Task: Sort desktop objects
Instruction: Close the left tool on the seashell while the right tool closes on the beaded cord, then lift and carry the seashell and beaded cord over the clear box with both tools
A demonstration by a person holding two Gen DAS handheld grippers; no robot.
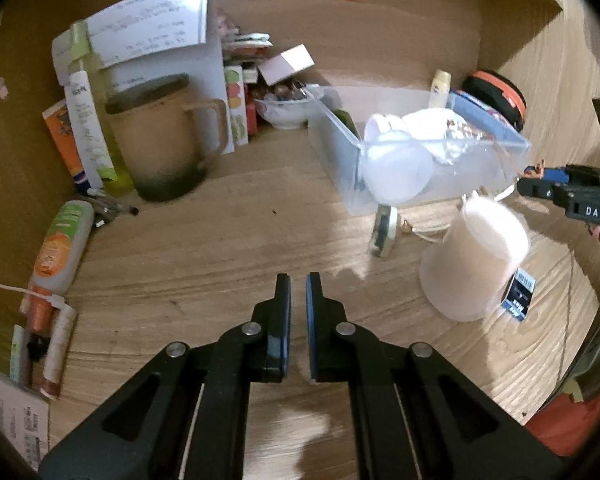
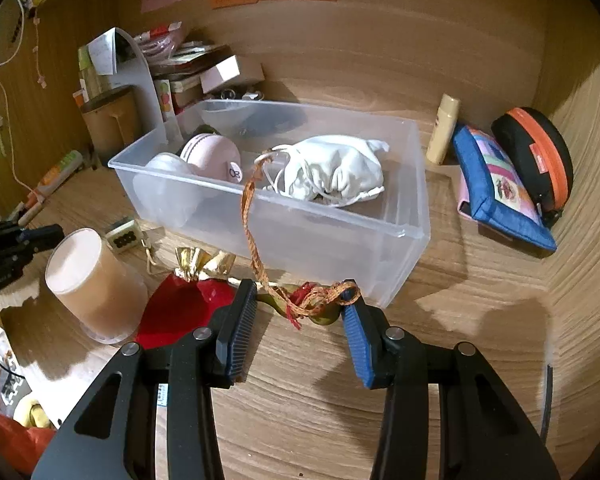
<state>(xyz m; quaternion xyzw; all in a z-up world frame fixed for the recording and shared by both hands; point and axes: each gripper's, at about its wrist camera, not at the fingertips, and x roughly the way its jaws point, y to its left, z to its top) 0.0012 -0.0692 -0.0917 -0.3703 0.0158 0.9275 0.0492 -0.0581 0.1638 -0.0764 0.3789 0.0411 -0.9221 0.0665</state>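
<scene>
Here, left claw (image 1: 298, 286) closed empty, right claw (image 2: 300, 300) half-open, orange cord (image 2: 256, 248) draped on fingertip, "DAS" lettering.

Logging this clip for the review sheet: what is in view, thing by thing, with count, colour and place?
bin: 1, clear, desk centre
pouch: 1, white, in bin
pink case: 1, in bin
cord: 1, orange, over bin rim, looped on right finger
cup: 1, pale, left of bin
mug: 1, brown, back left
bowl: 1, white, behind bin
blue pouch: 1, right of bin
black case: 1, orange-trimmed, far right
tube: 1, orange-green, left edge
left gripper: fingers shut, empty
right gripper: fingers apart
</scene>
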